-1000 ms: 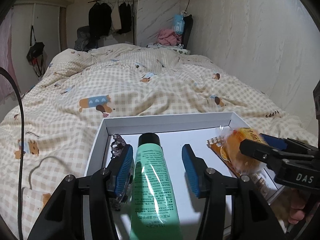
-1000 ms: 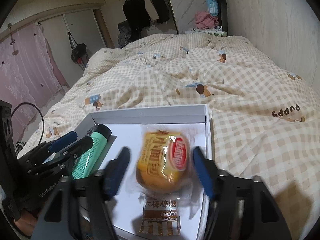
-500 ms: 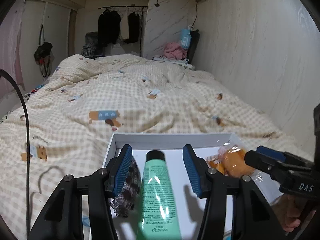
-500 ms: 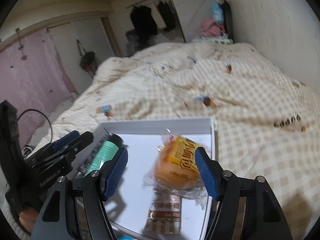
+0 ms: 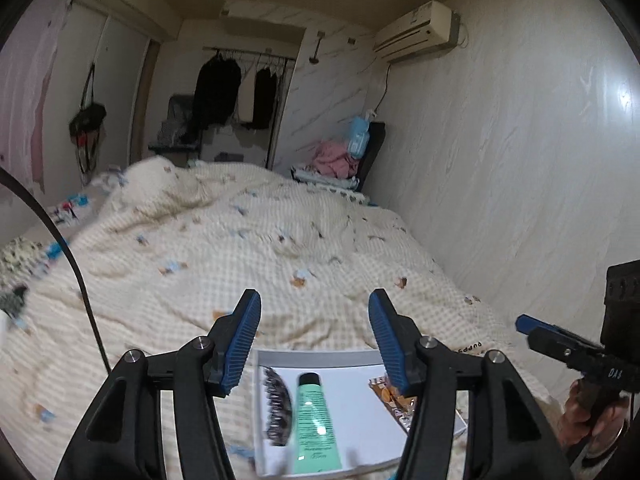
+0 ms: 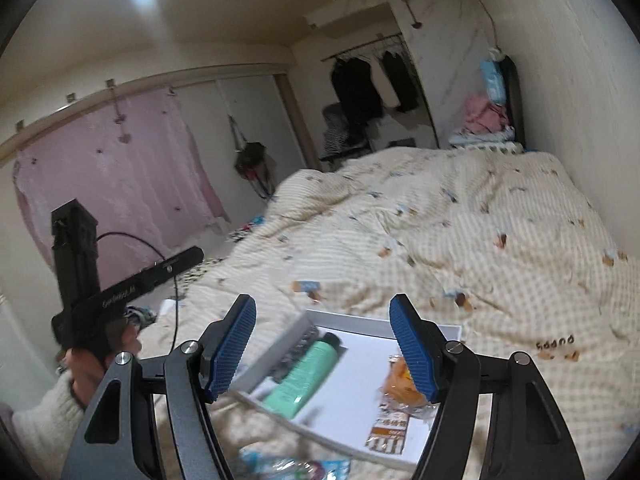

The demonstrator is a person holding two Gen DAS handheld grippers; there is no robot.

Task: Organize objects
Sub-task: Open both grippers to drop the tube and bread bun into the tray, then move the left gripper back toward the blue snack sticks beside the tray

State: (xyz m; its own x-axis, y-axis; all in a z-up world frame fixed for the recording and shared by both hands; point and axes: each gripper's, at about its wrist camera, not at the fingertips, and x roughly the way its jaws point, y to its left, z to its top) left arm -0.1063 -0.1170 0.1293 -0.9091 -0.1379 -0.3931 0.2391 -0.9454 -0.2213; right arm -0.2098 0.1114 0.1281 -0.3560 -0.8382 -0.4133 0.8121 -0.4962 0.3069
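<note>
A white shallow box [image 5: 320, 356] [image 6: 400, 330] lies on the bed. In it lie a dark hair clip [image 5: 275, 408] [image 6: 298, 350], a green tube with a black cap [image 5: 314, 420] [image 6: 306, 374], an orange wrapped bun [image 6: 402, 384] and a brown snack packet [image 5: 394, 398] [image 6: 390, 430]. My left gripper [image 5: 314, 344] is open and empty, raised above and behind the box. My right gripper [image 6: 322, 346] is open and empty, also above the box. Each gripper shows in the other's view, the right one [image 5: 532, 326] and the left one [image 6: 188, 258].
The box sits on a cream checked duvet [image 5: 260, 248] [image 6: 480, 232]. A white wall [image 5: 520, 140] runs along the right. A clothes rack [image 5: 240, 92] stands at the far end. A blue-and-white packet [image 6: 292, 466] lies in front of the box. A black cable [image 5: 76, 276] hangs at left.
Both grippers have lifted up and pulled back from the box. The right gripper let go of the orange bun, which now lies in the box. The tube stays in the box.
</note>
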